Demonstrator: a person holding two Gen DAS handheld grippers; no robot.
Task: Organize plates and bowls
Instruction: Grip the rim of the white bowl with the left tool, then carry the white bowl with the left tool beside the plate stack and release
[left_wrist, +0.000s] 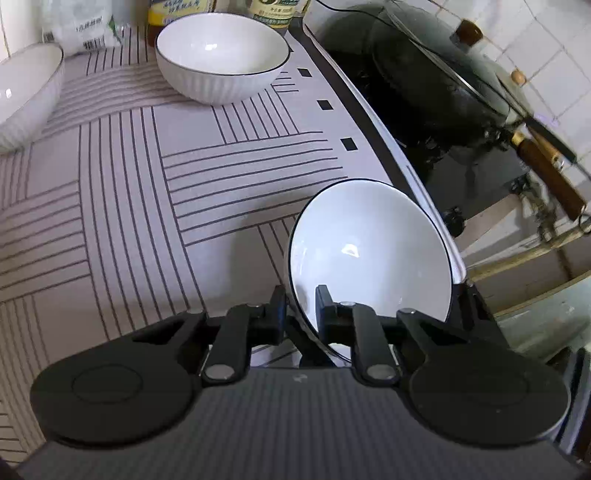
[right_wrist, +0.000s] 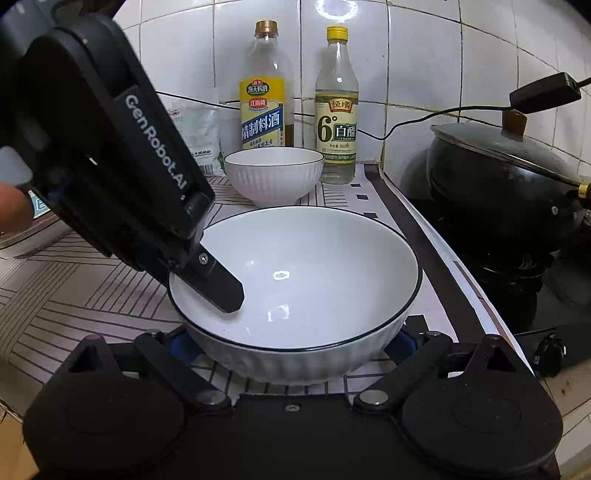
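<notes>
L gripper (right_wrist: 207, 280), marked "GenRobot.AI", pinches rim of large white black-rimmed ceramic bowl (right_wrist: 295, 280); R gripper (right_wrist: 295, 343) spread wide, bowl between its fingers. Behind bowl: 1 smaller white ribbed bowl (right_wrist: 273, 173), 2 clear glass bottles – "精制料酒" (right_wrist: 264, 92) & "6° 白醋" (right_wrist: 337, 107). 3rd white bowl (left_wrist: 26, 92) far left of it.

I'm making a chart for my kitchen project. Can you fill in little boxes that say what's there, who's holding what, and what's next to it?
held bowl: big white bowl with a dark rim
left gripper: shut on the big bowl's rim, one finger inside, one outside
right gripper: open, jaws on either side of the big bowl
other bowls: small white bowl farther back; another white bowl at the left edge
surface: striped mat
behind: two bottles, tiled wall
right side: black wok with lid on the stove
</notes>
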